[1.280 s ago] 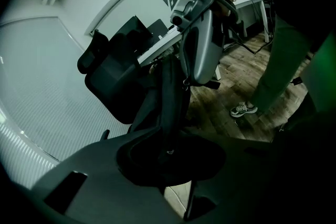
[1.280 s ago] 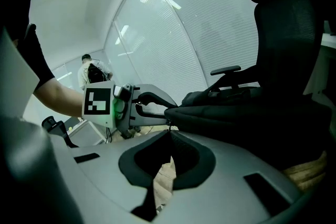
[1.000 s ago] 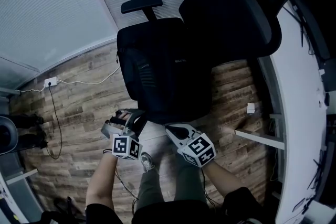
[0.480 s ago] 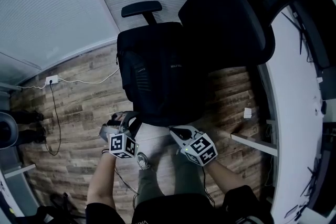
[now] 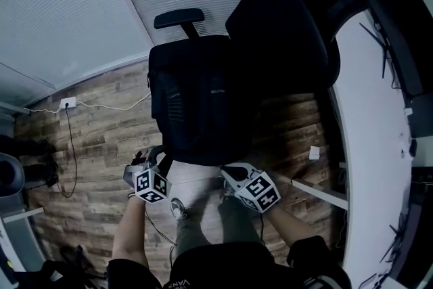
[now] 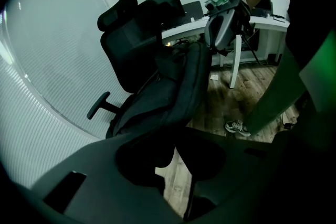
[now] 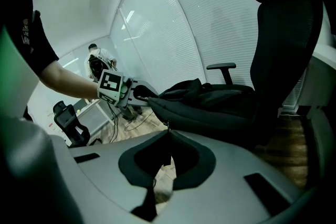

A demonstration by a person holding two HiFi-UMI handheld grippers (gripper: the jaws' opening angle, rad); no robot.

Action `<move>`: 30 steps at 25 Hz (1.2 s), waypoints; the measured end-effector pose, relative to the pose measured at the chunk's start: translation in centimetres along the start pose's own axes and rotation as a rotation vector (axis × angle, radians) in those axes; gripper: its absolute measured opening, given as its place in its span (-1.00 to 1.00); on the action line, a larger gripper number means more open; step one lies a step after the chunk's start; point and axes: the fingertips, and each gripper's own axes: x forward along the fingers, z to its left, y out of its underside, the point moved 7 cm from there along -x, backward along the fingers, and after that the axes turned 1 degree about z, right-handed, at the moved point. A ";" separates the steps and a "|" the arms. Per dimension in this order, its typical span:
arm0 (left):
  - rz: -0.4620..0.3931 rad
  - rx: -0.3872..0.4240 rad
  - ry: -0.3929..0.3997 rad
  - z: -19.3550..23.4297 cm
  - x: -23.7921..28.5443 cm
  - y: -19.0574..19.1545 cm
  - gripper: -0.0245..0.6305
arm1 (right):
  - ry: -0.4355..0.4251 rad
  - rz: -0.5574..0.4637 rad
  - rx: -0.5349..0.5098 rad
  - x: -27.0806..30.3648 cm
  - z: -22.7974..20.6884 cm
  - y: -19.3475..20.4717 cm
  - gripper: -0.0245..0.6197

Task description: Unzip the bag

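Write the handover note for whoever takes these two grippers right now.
Left gripper: shut on the near corner of the backpack.
Right gripper: shut on the zipper pull at the backpack's near edge.
The backpack lies on the seat of the office chair.
Done: both grips set; no open gap shows along the zip.
Left to do: draw the pull along the zip while the left gripper holds.

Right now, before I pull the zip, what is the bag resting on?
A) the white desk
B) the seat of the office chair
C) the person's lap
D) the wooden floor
B: the black bag lies flat across the seat of the office chair, in front of its backrest and beside the armrest.
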 end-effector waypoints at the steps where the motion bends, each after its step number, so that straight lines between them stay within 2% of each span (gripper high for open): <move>1: 0.010 -0.013 0.000 0.0 0.0 -0.1 -0.61 | -0.001 0.002 -0.004 -0.4 -0.3 0.1 -0.78; 9: 0.085 -0.067 -0.017 -0.2 0.1 -1.1 -0.61 | 0.005 0.036 -0.026 -3.6 -3.4 1.3 -0.78; 17: 0.113 -0.119 -0.030 -0.1 0.3 -1.4 -0.61 | 0.012 0.074 -0.077 -4.8 -5.9 1.4 -0.78; 30: 0.161 -0.181 -0.026 0.1 0.7 -1.7 -0.61 | 0.079 0.119 -0.065 -4.8 -9.7 2.0 -0.78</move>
